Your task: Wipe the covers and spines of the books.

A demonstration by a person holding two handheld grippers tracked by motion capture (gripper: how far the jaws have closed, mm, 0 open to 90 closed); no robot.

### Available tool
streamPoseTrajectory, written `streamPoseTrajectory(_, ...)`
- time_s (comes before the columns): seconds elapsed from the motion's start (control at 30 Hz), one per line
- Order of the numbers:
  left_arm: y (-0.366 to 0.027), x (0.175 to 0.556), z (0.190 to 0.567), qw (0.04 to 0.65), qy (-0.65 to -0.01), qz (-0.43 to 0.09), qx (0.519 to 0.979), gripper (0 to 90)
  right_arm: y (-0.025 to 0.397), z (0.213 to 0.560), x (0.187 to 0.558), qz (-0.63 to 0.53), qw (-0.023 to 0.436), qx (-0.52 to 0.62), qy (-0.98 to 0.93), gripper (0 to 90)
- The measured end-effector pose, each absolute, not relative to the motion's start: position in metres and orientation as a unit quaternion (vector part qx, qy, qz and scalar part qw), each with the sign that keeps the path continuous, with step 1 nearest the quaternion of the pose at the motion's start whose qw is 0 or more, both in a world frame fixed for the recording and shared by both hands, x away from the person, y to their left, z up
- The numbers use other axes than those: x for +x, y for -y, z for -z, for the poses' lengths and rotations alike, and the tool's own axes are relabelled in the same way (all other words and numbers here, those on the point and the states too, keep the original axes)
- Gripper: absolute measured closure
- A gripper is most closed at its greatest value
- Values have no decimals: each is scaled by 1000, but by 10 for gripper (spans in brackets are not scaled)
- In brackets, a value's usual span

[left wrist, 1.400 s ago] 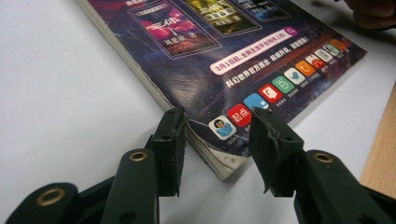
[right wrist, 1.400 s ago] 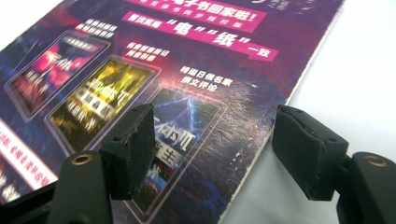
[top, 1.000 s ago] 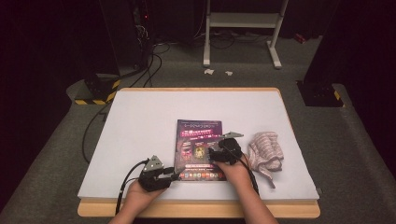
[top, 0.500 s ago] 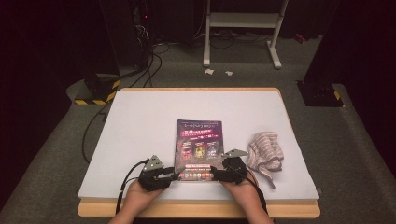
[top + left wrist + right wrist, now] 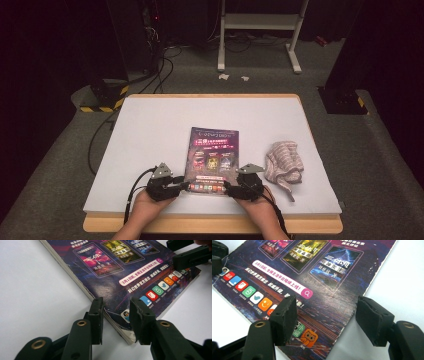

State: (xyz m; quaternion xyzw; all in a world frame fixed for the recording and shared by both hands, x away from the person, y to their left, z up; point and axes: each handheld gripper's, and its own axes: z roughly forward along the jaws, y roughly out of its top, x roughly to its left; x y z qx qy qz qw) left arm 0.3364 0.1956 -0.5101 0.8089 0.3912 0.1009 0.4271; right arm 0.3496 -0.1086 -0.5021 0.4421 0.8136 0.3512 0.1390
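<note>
Both grippers stand open, the left gripper [image 5: 115, 315] and right gripper [image 5: 325, 315] each straddling a near corner of the magazine [image 5: 212, 159], apparently to pinch and lift it evenly.

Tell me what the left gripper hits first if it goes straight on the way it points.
Most likely the magazine: the left gripper has its open jaws at its near corner, one on either side. Whether a jaw already touches the cover is unclear.

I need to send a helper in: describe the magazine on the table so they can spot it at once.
On the white table, look near the front edge, middle. The magazine lies flat there, dark purple cover with small pictures and a row of coloured icons. The crumpled striped cloth to its right is soft and pale.
</note>
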Motion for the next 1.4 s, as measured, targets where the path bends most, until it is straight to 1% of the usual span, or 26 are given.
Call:
streamPoseTrajectory(0.1,-195,336,510,428,-392,-99,808,636,110,502,350,-352,140,436,-817,350)
streamPoseTrajectory(0.23,-196,336,511,432,-393,-97,806,634,110,499,351,-347,158,428,-819,358)
streamPoseTrajectory(0.53,-195,336,511,436,-388,-89,807,641,111,500,352,-349,156,428,-819,361)
streamPoseTrajectory(0.67,-198,336,509,446,-388,-104,800,561,116,491,352,-365,176,424,-810,359)
streamPoseTrajectory(0.77,-207,337,506,456,-397,-121,787,530,129,480,353,-382,198,428,-795,356)
streamPoseTrajectory(0.83,-213,338,504,463,-404,-120,780,528,139,473,355,-392,205,435,-785,356)
streamPoseTrajectory(0.93,-215,338,505,464,-407,-99,781,570,160,461,359,-396,232,449,-766,358)
streamPoseTrajectory(1.03,-205,337,509,452,-393,-77,797,584,181,455,363,-391,253,466,-752,358)
streamPoseTrajectory(1.1,-197,335,510,441,-384,-73,808,601,191,453,364,-388,262,477,-744,357)
streamPoseTrajectory(1.17,-192,332,510,433,-377,-86,814,607,202,452,366,-385,271,487,-736,348)
streamPoseTrajectory(1.23,-192,333,510,442,-373,-68,813,605,211,452,368,-380,276,495,-731,339)
streamPoseTrajectory(1.3,-192,333,511,444,-374,-67,812,605,219,454,371,-373,275,503,-729,323)
streamPoseTrajectory(1.4,-194,333,510,445,-375,-79,810,580,229,457,374,-358,289,512,-725,291)
